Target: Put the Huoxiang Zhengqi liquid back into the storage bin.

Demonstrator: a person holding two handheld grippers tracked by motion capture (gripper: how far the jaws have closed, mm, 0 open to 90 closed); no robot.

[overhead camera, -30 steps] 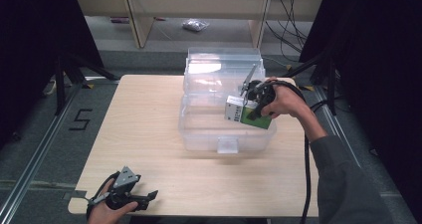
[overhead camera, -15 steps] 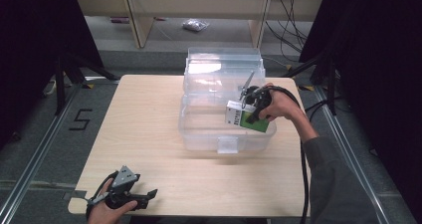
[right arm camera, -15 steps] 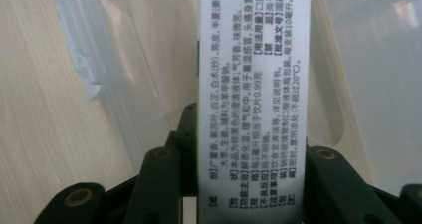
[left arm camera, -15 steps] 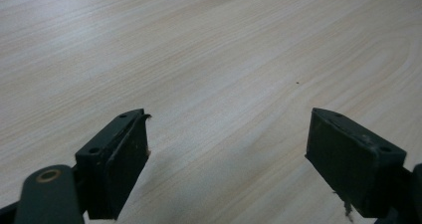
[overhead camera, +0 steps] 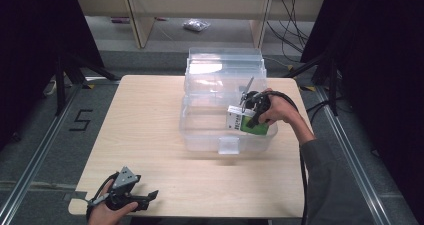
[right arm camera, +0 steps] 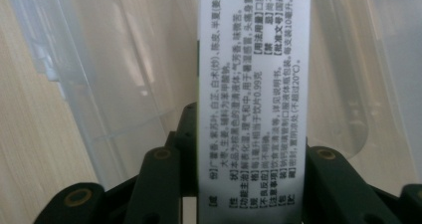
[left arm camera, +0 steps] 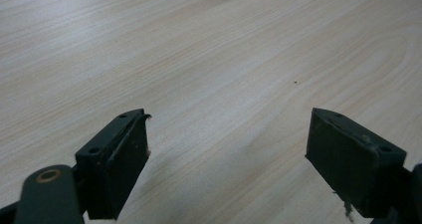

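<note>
— Grip check: right gripper point(overhead camera: 248, 114) clenched on small white-and-green cardboard box point(overhead camera: 245, 122), pads pressing both narrow sides. Why held so?

— Probably for lowering into clear plastic storage bin point(overhead camera: 200, 130); box upright, printed white face point(right arm camera: 253, 99) toward camera, rising at 12 o'clock from between jaws.

— Position over bin?

— Hanging inside near right corner, around 4 o'clock from bin centre. Left gripper point(overhead camera: 131, 200) released, jaws wide, resting idle on pale wooden table point(overhead camera: 140, 125) at 7 o'clock.
</note>
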